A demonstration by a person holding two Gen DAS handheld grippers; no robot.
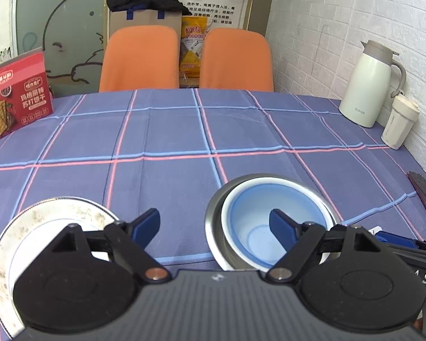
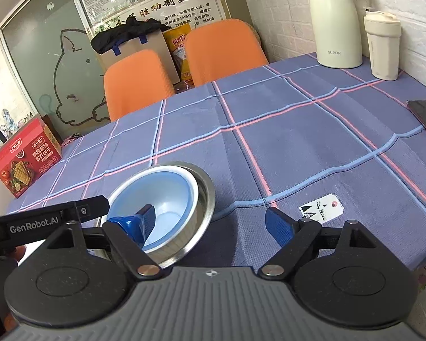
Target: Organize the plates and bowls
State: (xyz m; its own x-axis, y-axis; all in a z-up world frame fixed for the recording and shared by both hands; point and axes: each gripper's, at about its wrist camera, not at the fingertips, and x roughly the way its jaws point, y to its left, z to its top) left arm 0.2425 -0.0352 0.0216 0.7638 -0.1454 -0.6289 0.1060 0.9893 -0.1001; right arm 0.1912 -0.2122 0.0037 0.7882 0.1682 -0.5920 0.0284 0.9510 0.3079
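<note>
Plaid blue cloth covers the whole surface point(image 1: 184, 130), with two orange chairs point(image 1: 139, 59) pushed in at the far side and a white brick wall on my right, so it's a pretty normal dining corner. Cracker box point(image 1: 15, 96) sits far left; thermos jug point(image 1: 369, 85) and a lidded cup point(image 1: 399, 123) are parked against the wall, well out of the way.

The stuff I actually care about is close to me. The blue bowl point(image 1: 272, 221) is already nested inside the steel bowl point(image 2: 204, 196), which I'd guess is the whole point: stack like with like. It sits a bit off-centre, leaning toward one side of the steel rim. The speckled plate point(image 1: 42, 221) is on its own to the left, apart from the bowls.

My left gripper point(image 1: 214, 227) hangs between the plate and the bowl stack, jaws spread wide, nothing in them. My right gripper point(image 2: 210, 224) is just beside the bowls, jaws also wide apart and empty; its left finger point(image 2: 147, 221) looks over the blue bowl, though I can't tell if it touches.

Bowls look sorted; the plate seems like what's left.
</note>
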